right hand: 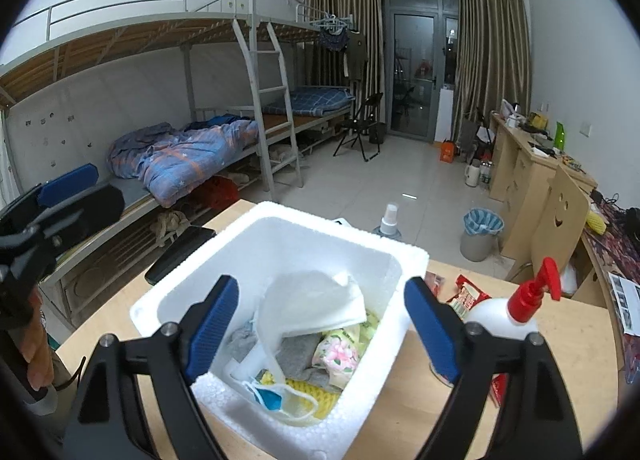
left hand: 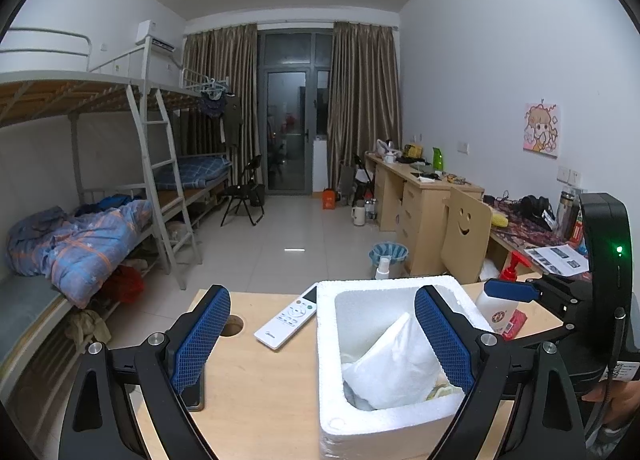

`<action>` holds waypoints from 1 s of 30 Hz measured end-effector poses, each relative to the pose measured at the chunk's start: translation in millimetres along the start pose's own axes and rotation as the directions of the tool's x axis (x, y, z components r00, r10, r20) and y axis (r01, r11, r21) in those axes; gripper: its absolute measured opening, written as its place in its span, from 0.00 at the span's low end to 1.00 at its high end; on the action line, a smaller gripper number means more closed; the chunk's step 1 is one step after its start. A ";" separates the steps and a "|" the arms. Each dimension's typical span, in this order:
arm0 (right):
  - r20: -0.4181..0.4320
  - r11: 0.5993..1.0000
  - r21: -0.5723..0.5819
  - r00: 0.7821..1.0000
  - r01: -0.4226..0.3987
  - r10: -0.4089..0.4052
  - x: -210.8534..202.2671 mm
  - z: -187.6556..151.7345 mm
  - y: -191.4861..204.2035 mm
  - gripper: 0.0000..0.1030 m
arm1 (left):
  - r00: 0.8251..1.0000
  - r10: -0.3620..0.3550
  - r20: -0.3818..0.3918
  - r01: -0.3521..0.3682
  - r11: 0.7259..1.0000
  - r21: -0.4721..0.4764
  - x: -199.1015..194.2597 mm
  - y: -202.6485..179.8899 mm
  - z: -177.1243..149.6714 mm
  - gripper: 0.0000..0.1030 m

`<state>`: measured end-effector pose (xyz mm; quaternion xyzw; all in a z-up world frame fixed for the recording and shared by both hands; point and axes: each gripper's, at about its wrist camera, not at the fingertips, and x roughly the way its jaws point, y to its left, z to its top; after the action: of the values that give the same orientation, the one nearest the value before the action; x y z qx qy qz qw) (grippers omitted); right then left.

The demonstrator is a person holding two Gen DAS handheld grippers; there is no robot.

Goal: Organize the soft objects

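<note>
Hovering over the foam box, the right tool stood with its jaws spread wide and nothing between them. A white cloth lay on top of the heap inside, at about twelve o'clock from that tool. Under it sat a grey cloth, a floral pouch, a yellow cloth and a face mask near the six o'clock rim. The left tool was also released, empty, straddling the box's near left wall.

Most of the job looked done, since the soft things seen were already in the box. Left on the counter were hard items: a remote at nine o'clock of the box, a pump bottle and red packets at three o'clock. Whether the packets counted as soft could not be told. A little tidying inside the box might have remained.
</note>
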<state>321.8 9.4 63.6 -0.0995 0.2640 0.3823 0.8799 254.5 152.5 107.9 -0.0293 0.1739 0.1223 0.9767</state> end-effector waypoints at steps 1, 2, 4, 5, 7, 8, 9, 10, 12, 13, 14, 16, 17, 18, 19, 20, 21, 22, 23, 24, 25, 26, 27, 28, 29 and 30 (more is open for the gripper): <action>-0.001 1.000 -0.002 1.000 0.001 -0.001 0.9 -0.3 -0.1 0.85 | 1.000 0.000 0.000 0.000 1.000 0.001 0.4 0.3 -0.6 0.91; -0.001 1.000 -0.004 1.000 0.002 -0.002 0.9 -0.5 0.2 0.85 | 1.000 0.002 0.000 -0.002 1.000 0.000 0.4 0.3 -0.7 0.91; 0.000 1.000 -0.005 1.000 -0.001 0.001 0.0 -1.2 2.1 0.85 | 1.000 -0.001 0.000 0.001 1.000 -0.002 0.4 0.1 -0.9 0.91; 0.000 1.000 -0.006 1.000 0.000 0.000 -0.6 -1.4 2.0 0.85 | 1.000 0.000 0.000 0.000 1.000 -0.003 0.5 -0.2 -0.8 0.91; 0.002 1.000 -0.007 1.000 0.001 -0.001 0.3 0.5 2.5 0.85 | 1.000 0.001 0.001 -0.001 1.000 -0.003 0.2 0.0 -1.4 0.91; 0.003 1.000 -0.006 1.000 0.001 -0.001 0.6 1.7 1.6 0.85 | 1.000 0.000 0.000 0.000 1.000 -0.003 0.5 0.2 -1.3 0.91; 0.004 1.000 -0.006 1.000 0.002 -0.002 -0.1 1.7 2.1 0.85 | 1.000 -0.002 -0.002 0.002 1.000 -0.002 0.9 -0.4 -1.4 0.91; 0.005 1.000 -0.006 1.000 0.003 -0.003 -0.4 1.9 1.9 0.85 | 1.000 -0.003 -0.004 0.003 1.000 0.003 1.1 -0.9 -1.2 0.91; 0.007 1.000 -0.005 1.000 0.006 -0.006 -1.7 1.9 4.2 0.85 | 1.000 -0.003 -0.006 0.003 1.000 0.003 1.0 -0.2 -2.8 0.91; 0.009 1.000 -0.004 1.000 0.006 -0.006 -2.8 1.7 4.2 0.85 | 1.000 -0.004 -0.009 0.004 1.000 0.003 1.4 -0.3 -2.9 0.91; 0.012 1.000 -0.001 1.000 0.004 -0.004 -4.2 1.7 3.9 0.85 | 1.000 -0.005 -0.011 0.005 1.000 0.001 2.1 -0.4 -3.2 0.91; 0.021 1.000 0.003 1.000 0.005 -0.005 -8.6 1.4 2.4 0.85 | 1.000 -0.010 -0.016 0.010 1.000 -0.001 2.3 -1.0 -2.6 0.91; 0.029 1.000 0.008 1.000 0.007 -0.007 -11.8 2.0 1.4 0.86 | 1.000 -0.010 -0.015 0.010 1.000 -0.001 1.6 -1.5 -2.0 0.91; 0.037 1.000 0.012 0.999 0.010 -0.010 -14.8 2.7 -0.3 0.88 | 1.000 -0.008 -0.015 0.008 1.000 -0.001 1.9 -1.5 -1.9 0.91; 0.045 1.000 0.017 0.999 0.014 -0.015 -17.5 3.3 -1.2 0.94 | 1.000 -0.008 -0.015 0.008 1.000 0.000 0.9 -2.2 -1.5 0.91; 0.060 0.999 0.025 0.998 0.022 -0.023 -21.5 3.8 -2.7 0.97 | 1.000 -0.011 -0.017 0.011 1.000 0.000 0.7 -3.2 -1.7 0.91; 0.070 0.999 0.029 0.997 0.026 -0.028 -23.6 4.0 -4.3 1.00 | 1.000 -0.013 -0.016 0.012 1.000 -0.003 -0.4 -2.8 -1.6 0.91; 0.081 0.999 0.032 0.996 0.036 -0.038 -27.6 3.6 -5.8 1.00 | 1.000 -0.011 -0.014 0.011 1.000 -0.006 -1.8 -2.9 -1.9 0.91; 0.089 0.998 0.035 0.994 0.059 -0.062 -31.7 3.2 -6.9 1.00 | 1.000 -0.012 -0.015 0.011 1.000 -0.008 -3.2 -3.2 -2.6 0.91; 0.089 0.996 0.039 0.992 0.081 -0.084 -35.1 2.6 -7.7 1.00 | 1.000 -0.015 -0.015 0.014 1.000 -0.010 -5.0 -3.6 -2.5 0.91; 0.097 0.994 0.045 0.990 0.097 -0.101 -39.4 1.6 -8.4 1.00 | 1.000 -0.016 -0.013 0.016 1.000 -0.012 -7.4 -4.2 -2.9 0.91; 0.107 0.994 0.050 0.989 0.095 -0.099 -42.0 0.9 -9.3 1.00 | 1.000 -0.017 -0.011 0.017 1.000 -0.011 -9.0 -6.6 -2.1 0.91; 0.122 0.995 0.064 0.989 0.073 -0.080 -47.4 -1.1 -12.9 1.00 | 1.000 -0.018 -0.011 0.018 1.000 -0.007 -11.0 -8.9 -1.7 0.91; 0.123 0.995 0.075 0.990 0.062 -0.071 -49.6 -2.7 -14.7 1.00 | 1.000 -0.019 -0.011 0.019 1.000 -0.003 -13.3 -11.2 -2.0 0.91; 0.124 0.994 0.088 0.990 0.057 -0.067 -52.6 -4.8 -16.7 1.00 | 1.000 -0.022 -0.008 0.022 1.000 0.002 -16.2 -13.9 -1.9 0.91; 0.125 0.994 0.093 0.990 0.059 -0.071 -54.5 -6.5 -18.0 1.00 | 1.000 -0.024 -0.005 0.024 1.000 0.007 -19.3 -16.8 -1.7 0.91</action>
<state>301.5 -39.3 87.1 -0.0438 0.2204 0.3467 0.9106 240.6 131.6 113.2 -0.0283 0.1764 0.1097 0.9778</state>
